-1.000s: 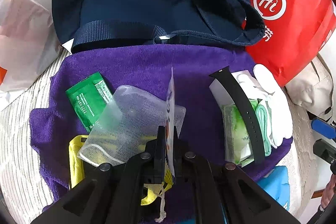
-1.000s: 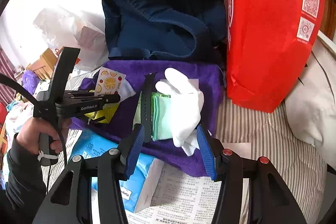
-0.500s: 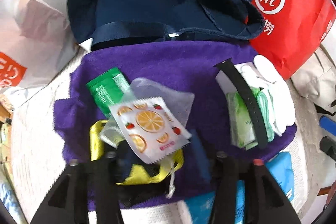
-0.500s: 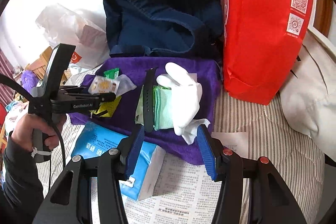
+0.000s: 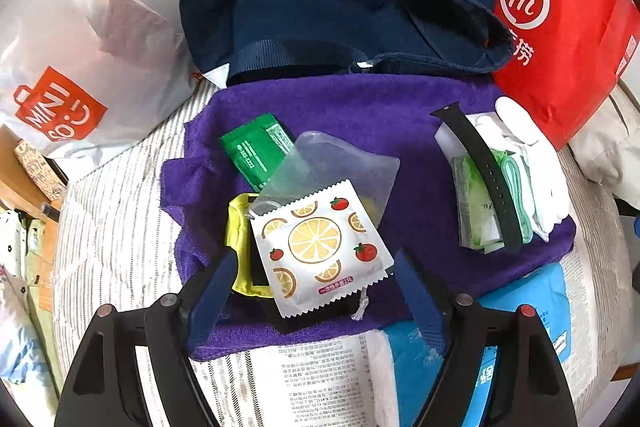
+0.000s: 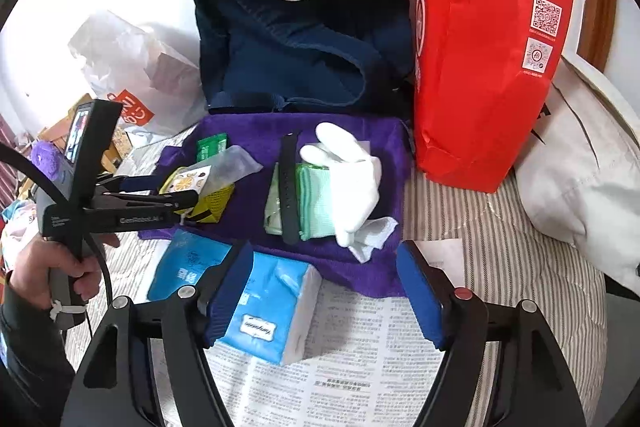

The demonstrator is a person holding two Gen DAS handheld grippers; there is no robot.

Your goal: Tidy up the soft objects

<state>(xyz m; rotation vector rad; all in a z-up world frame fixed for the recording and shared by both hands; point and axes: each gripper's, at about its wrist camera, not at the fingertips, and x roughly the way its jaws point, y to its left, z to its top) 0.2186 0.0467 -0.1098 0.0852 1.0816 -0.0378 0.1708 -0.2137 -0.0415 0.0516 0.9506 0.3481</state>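
Striped bed [image 6: 500,267] carries purple towel [image 5: 360,107], newspaper [image 6: 360,367].

My jaws carry matt blue ribbed pads [image 5: 212,291] on black, smooth plastic arms. Under them lies a purple towel [image 5: 360,107] of deep, fuzzy pile. The fruit-print sachet [image 5: 320,247] on it is glossy foil with a zigzag edge, and the green sachet [image 5: 254,151] beside it shines the same way. The frosted pouch [image 5: 340,167] is soft, cloudy plastic. To the right, the watch strap [image 5: 484,167] looks like matt black rubber and the glove [image 6: 352,183] like smooth white knit. The far red bag [image 6: 480,59] is creased paper, the navy bag [image 6: 300,47] coarse cloth.
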